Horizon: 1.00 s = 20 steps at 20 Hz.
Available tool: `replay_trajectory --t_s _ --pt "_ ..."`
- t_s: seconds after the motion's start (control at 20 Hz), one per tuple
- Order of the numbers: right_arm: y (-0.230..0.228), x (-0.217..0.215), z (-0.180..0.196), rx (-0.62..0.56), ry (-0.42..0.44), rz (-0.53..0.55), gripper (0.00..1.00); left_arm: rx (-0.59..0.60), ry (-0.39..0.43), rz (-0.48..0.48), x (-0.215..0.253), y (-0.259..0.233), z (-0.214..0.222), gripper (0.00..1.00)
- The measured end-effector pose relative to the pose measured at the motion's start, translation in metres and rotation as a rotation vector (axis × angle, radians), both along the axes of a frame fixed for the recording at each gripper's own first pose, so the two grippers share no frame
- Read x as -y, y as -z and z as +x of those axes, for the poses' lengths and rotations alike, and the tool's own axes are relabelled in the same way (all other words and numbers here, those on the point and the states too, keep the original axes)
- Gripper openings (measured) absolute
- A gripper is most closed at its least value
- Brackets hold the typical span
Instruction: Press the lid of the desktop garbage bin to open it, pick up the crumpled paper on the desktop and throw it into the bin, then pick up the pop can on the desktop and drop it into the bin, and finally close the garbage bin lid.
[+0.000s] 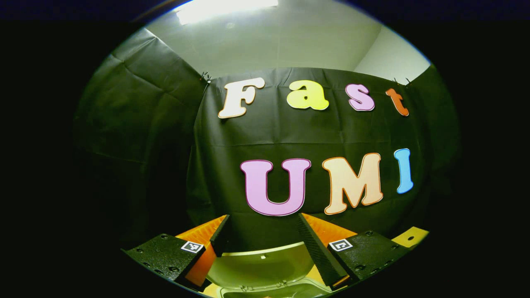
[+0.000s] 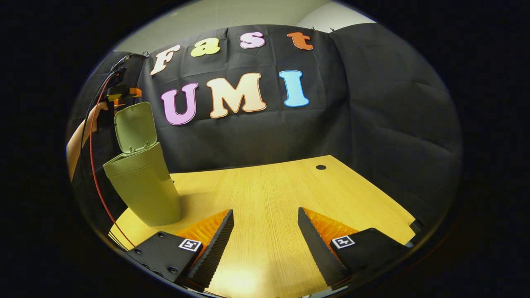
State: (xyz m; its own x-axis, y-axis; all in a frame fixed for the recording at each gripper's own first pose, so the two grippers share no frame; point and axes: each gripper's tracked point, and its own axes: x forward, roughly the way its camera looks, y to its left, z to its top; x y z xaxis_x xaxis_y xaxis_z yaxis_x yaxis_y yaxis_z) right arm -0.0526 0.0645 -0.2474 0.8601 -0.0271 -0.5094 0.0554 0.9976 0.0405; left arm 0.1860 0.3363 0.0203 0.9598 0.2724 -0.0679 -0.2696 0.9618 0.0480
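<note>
The green bin [image 2: 140, 186] stands at the table's left end with its lid [image 2: 134, 126] swung up and upright. In the left gripper view the raised lid [image 1: 261, 263] lies just below and between the fingers of my left gripper [image 1: 263, 217], which is open and holds nothing. The bin's open rim [image 1: 269, 289] shows under it. In the right gripper view, that left gripper [image 2: 120, 93] hovers just above and behind the lid's top edge, held by a hand [image 2: 97, 118]. My right gripper [image 2: 265, 212] is open and holds nothing, low over the wooden table [image 2: 269, 186], to the right of the bin.
A small round hole [image 2: 321, 167] sits near the table's far edge. An orange cable [image 2: 93, 165] hangs down from the left gripper past the bin's left side. Black cloth walls close the booth behind and on the right.
</note>
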Motion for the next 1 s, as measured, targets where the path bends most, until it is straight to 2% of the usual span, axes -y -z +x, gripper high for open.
replay_trajectory --t_s 0.1,0.2,0.25,0.35,0.45,0.55,0.65,1.0 --pt "-0.006 0.003 0.004 0.011 -0.002 -0.001 0.98 -0.081 0.0 -0.006 -0.002 0.02 0.006 0.95" --pt "-0.012 0.011 0.01 0.028 -0.003 -0.006 0.98 -0.14 -0.012 -0.034 -0.002 0.034 -0.001 0.92" --pt "-0.013 0.014 0.012 0.032 -0.006 0.0 0.98 -0.114 -0.008 -0.039 0.001 0.025 -0.003 0.97" --pt "-0.011 0.018 0.016 0.02 -0.029 0.018 0.98 -0.131 -0.018 -0.077 0.008 0.029 -0.01 0.93" --pt "-0.011 0.024 0.02 0.011 -0.06 0.018 0.98 -0.136 -0.031 -0.064 0.014 0.031 -0.026 0.94" --pt "-0.015 0.032 0.025 0.012 -0.086 0.029 0.98 -0.143 -0.036 -0.05 0.025 0.032 -0.043 0.91" --pt "-0.017 0.038 0.03 0.012 -0.11 0.034 0.98 -0.153 -0.041 -0.037 0.034 0.037 -0.057 0.92" --pt "-0.016 0.05 0.03 -0.014 -0.189 0.042 0.98 -0.171 -0.081 -0.084 0.061 0.062 -0.101 0.92"
